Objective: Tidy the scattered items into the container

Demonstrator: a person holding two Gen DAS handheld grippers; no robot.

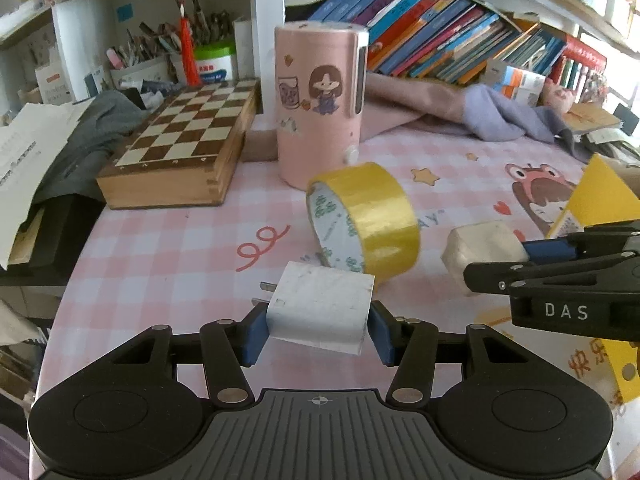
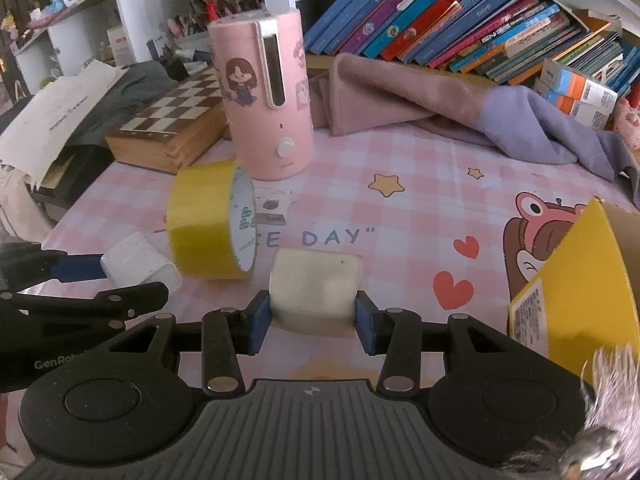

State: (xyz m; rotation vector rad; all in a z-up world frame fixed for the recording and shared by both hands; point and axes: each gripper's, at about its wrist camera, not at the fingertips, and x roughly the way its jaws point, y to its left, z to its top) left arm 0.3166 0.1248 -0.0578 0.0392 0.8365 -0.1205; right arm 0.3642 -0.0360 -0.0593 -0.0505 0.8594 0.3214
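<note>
Pinching a white charger [image 1: 320, 308], the left claw [image 1: 318, 330] sat near the yellow tape roll [image 1: 362, 220]; the right claw [image 2: 312, 318] gripped a cream block [image 2: 314, 290]. Nothing visibly rested in the yellow box [image 2: 576, 280] (its interior was hidden), right of the roll.

Landmark: yellow tape roll [image 1: 362, 222], which stood on edge mid-table. Behind it, close, pink cylindrical appliance [image 1: 320, 104] blocked passage; chessboard box [image 1: 180, 148] closed off the far left. Right of roll, open checkered tablecloth [image 2: 420, 208] ran free up to yellow box [image 2: 576, 280]. Beyond that, bunched cloth [image 2: 440, 104] barred the back edge.
</note>
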